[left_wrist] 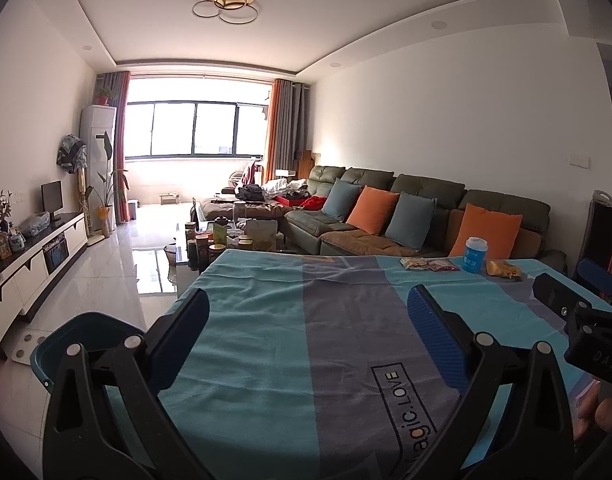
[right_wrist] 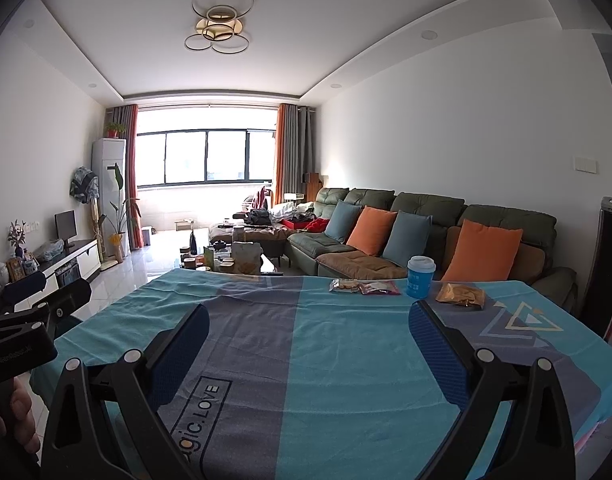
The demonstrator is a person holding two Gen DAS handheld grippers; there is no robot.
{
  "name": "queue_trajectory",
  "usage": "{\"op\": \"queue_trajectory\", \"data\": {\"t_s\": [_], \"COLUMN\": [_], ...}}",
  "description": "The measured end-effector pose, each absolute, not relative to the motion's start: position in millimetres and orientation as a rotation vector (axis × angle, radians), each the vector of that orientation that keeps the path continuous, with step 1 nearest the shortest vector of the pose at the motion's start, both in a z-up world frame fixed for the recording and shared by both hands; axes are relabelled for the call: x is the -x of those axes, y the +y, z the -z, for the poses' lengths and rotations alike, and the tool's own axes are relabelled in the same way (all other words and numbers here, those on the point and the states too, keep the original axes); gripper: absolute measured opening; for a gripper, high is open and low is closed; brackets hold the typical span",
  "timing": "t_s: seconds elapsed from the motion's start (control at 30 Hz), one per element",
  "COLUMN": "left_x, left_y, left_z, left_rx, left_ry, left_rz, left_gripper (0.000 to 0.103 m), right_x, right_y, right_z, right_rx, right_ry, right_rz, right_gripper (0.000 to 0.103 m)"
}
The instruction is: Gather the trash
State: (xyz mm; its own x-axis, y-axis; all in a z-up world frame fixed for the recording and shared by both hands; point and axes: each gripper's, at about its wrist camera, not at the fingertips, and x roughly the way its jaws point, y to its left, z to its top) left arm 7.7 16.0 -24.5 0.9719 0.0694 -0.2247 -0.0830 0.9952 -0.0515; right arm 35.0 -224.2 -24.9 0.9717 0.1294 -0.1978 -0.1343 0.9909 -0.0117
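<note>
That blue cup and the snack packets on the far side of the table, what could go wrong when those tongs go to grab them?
The blue cup stands upright right between the wrappers, so a reach for the yellow packet or the red packet might tip it. The loose tablecloth could also bunch under open tongs. The bin sits low at the left edge, so a drop may miss.
</note>
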Motion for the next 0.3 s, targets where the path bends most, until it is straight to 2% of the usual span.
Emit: {"op": "queue_trajectory", "data": {"t_s": [0.3], "left_x": [-11.1], "left_y": [17.1], "left_z": [27.7], "left_rx": [0.056], "left_ry": [0.240], "left_rz": [-0.074], "left_gripper": [0.098], "right_x": [-35.0], "right_y": [-225.0], "right_z": [25.6], "right_rx": [0.021], "right_ry": [0.194], "right_rz": [-0.122], "right_gripper": [0.096]}}
